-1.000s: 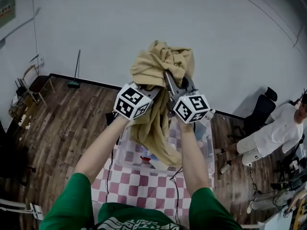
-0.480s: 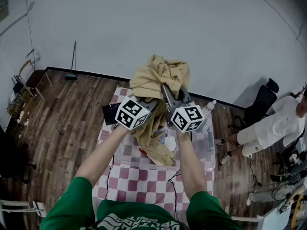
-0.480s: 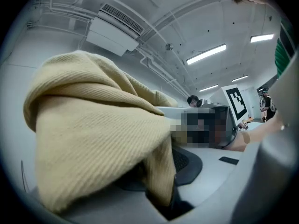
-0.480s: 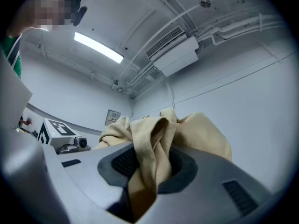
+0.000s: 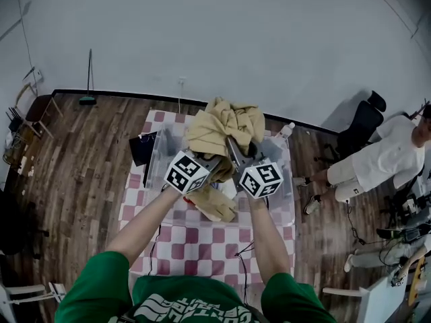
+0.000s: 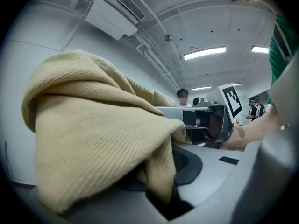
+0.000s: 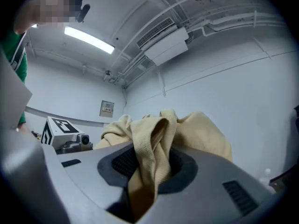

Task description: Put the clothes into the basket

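Ribbed tan garment lower than before; translucent basket beneath

Pretty bare room tbh: plain white wall with a black baseboard and a dark wood-plank floor. A broom leans on the wall at the left, with a chair near it. In the middle is a table with a pink-and-white checked cloth. A black office chair is off right, and a person in white sits just beside it. Overhead are strip lights, an air-con unit and exposed pipes.
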Demonstrator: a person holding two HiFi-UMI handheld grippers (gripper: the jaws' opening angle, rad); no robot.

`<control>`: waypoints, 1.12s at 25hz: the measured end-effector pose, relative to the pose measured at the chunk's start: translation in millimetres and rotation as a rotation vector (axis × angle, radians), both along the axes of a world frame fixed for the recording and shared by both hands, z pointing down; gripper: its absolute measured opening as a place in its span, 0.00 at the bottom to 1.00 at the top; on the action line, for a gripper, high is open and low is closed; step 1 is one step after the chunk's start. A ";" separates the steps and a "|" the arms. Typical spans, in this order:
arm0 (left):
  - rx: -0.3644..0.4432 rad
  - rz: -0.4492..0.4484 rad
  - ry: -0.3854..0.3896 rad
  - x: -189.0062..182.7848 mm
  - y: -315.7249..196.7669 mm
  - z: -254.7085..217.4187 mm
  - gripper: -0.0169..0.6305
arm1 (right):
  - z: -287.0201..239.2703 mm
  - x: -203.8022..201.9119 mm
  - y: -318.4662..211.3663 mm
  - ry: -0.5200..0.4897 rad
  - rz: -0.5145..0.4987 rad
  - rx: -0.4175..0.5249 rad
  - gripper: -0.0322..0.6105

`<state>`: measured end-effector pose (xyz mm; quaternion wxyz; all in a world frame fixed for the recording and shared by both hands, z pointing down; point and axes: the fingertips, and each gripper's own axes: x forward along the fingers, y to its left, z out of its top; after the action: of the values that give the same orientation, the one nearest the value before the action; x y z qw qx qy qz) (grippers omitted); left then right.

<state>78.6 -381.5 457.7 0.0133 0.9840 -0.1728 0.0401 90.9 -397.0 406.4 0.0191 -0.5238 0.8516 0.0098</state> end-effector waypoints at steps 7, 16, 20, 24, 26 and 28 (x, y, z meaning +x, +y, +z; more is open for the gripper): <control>-0.081 0.111 -0.096 49.4 42.3 64.1 0.15 | 66.6 50.8 35.5 0.030 0.060 -0.124 0.21; -0.166 0.226 -0.257 90.8 74.2 147.1 0.15 | 155.6 95.2 57.5 0.127 0.064 -0.330 0.21; -0.204 0.248 -0.335 100.2 82.2 180.2 0.15 | 193.7 109.0 60.8 0.138 0.051 -0.425 0.21; -0.256 0.259 -0.413 104.3 84.8 214.9 0.15 | 233.5 115.0 59.1 0.162 0.043 -0.530 0.21; -0.275 0.266 -0.444 105.2 84.9 230.9 0.15 | 252.3 116.5 57.5 0.172 0.033 -0.578 0.21; -0.293 0.273 -0.472 105.6 84.7 246.1 0.15 | 270.0 117.4 55.8 0.182 0.020 -0.625 0.21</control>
<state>184.2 -296.8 703.8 0.1092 0.9492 -0.0296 0.2937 208.4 -341.2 676.4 -0.2186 -0.5097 0.8064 -0.2051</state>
